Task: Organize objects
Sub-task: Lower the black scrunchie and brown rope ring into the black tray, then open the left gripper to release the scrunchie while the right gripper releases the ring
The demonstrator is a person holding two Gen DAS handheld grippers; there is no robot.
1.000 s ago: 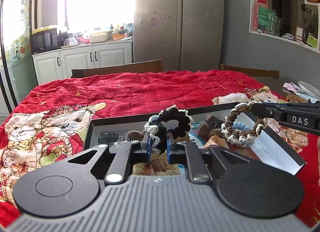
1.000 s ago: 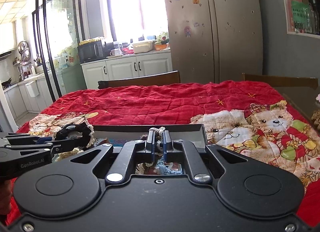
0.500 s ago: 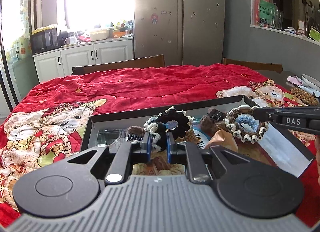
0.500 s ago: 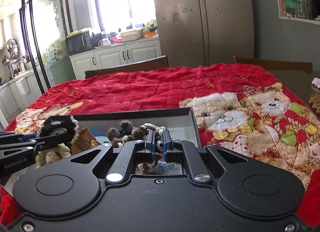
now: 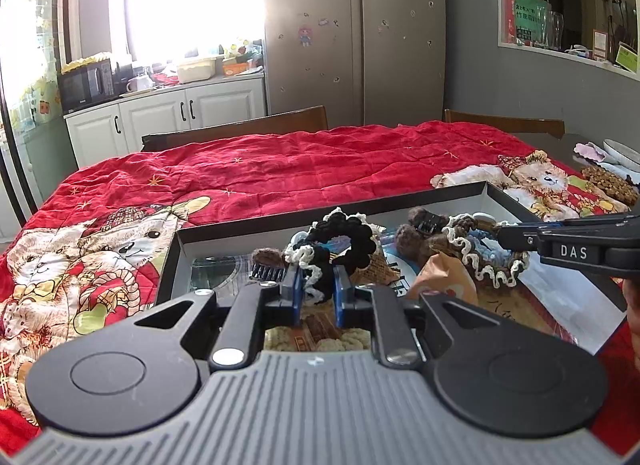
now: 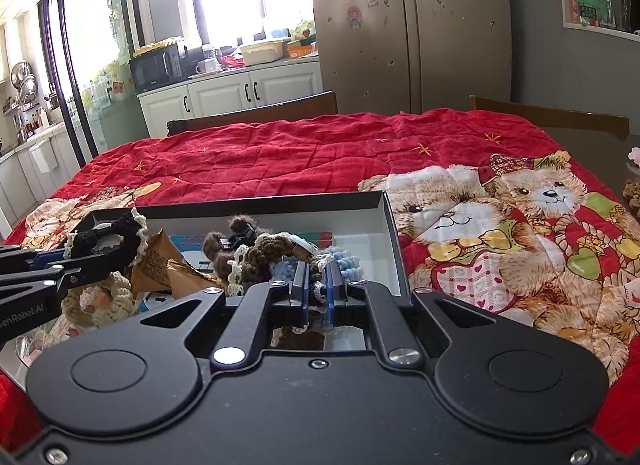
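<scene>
A black box [image 5: 280, 221] with a pale inside lies on the red bear-print blanket. My left gripper [image 5: 316, 285] is shut on a black crocheted scrunchie [image 5: 354, 231] with white trim, held just above the box's left half. My right gripper [image 6: 317, 279] is shut on a brown scrunchie [image 6: 268, 251] with cream trim, low in the box's right half. Some light blue yarn [image 6: 346, 263] shows beside it. In the left wrist view the right gripper [image 5: 502, 233] reaches in from the right with the brown scrunchie [image 5: 480, 267]. In the right wrist view the left gripper [image 6: 114, 255] and black scrunchie [image 6: 124, 235] are at the left.
The box [image 6: 260, 203] also holds a brown fuzzy hair claw [image 5: 420, 227], a cream scrunchie [image 6: 100, 297], an orange packet [image 5: 448, 283] and printed cards. Wooden chair backs [image 5: 240, 131] stand behind the table. Dishes and brown clutter [image 5: 608, 183] sit at its right edge.
My right gripper has come down with the brown scrunchie from above the box's rim to low inside it. The left gripper and its black scrunchie have barely moved.
</scene>
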